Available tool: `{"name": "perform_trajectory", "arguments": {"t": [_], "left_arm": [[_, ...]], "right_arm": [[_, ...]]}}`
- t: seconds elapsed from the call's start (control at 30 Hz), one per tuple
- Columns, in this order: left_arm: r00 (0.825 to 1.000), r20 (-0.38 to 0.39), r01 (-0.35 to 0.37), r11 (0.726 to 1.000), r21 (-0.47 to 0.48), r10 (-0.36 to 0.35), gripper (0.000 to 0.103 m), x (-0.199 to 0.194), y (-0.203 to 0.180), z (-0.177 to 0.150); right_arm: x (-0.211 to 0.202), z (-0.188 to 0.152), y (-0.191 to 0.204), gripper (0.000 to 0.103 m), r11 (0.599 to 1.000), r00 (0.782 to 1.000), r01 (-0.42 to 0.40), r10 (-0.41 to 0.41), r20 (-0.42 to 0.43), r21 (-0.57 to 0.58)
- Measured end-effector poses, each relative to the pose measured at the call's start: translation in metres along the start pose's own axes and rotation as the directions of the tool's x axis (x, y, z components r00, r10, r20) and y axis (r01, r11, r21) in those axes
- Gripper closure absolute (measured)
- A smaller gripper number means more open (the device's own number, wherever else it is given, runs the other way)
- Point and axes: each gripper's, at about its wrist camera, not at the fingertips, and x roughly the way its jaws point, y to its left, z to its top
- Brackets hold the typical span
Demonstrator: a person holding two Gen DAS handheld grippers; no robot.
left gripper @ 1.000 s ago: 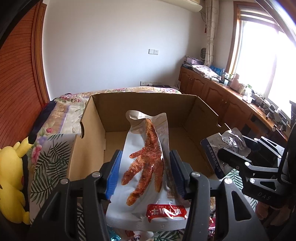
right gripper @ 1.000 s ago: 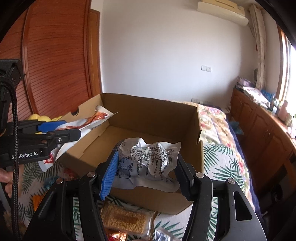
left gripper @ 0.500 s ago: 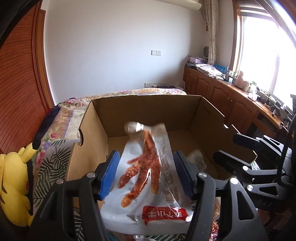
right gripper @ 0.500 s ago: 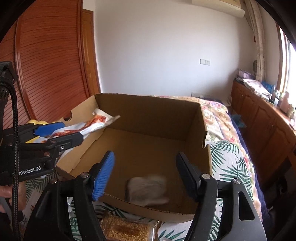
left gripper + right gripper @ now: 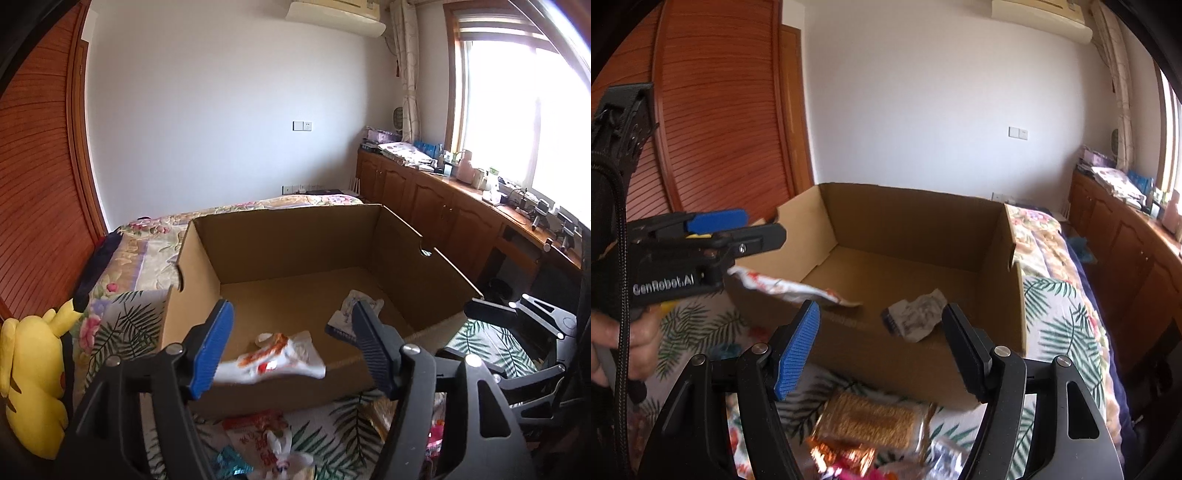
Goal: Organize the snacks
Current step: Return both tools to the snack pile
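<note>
A yellow plush toy [image 5: 31,373] is seen at far left on the bed [image 5: 122,325]. The left claw [image 5: 291,343] is spread and widening; the white-and-orange snack packet [image 5: 275,360] is caught blurred between its jaws, pressed by neither pad, over the near wall of the cardboard box [image 5: 295,254]. A crumpled silver packet [image 5: 916,314] is found lying on the box floor. The right claw [image 5: 881,341] is held wide and empty. A golden snack bar [image 5: 871,421] is seen below on the bed.
</note>
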Motion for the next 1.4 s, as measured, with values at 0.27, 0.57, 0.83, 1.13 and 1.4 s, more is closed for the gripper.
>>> {"name": "perform_trajectory", "arguments": {"t": [0.27, 0.57, 0.83, 1.13, 1.4], "left_arm": [[0.999, 0.026, 0.049, 0.998, -0.035, -0.048, 0.033, -0.031, 0.010, -0.024], [0.999, 0.006, 0.038, 0.999, -0.010, -0.038, 0.033, -0.052, 0.005, -0.063], [1.000, -0.007, 0.003, 1.000, 0.031, -0.003, 0.033, -0.063, -0.007, -0.107], [0.998, -0.061, 0.005, 1.000, -0.013, -0.006, 0.033, -0.059, -0.006, -0.144], [0.995, -0.096, -0.018, 0.999, -0.029, 0.015, 0.033, -0.050, -0.004, -0.159]], "right_arm": [[-0.023, -0.036, 0.008, 0.032, 0.999, 1.000, -0.028, 0.028, -0.004, 0.023], [-0.036, -0.066, 0.021, 0.032, 0.998, 0.998, -0.054, 0.055, -0.034, 0.022], [-0.038, -0.088, 0.034, 0.032, 0.999, 0.997, -0.052, 0.051, -0.058, -0.003], [-0.035, -0.102, 0.040, 0.032, 1.000, 0.996, -0.028, 0.027, -0.082, -0.004], [-0.023, -0.117, 0.046, 0.032, 1.000, 0.993, 0.012, -0.014, -0.113, -0.017]]}}
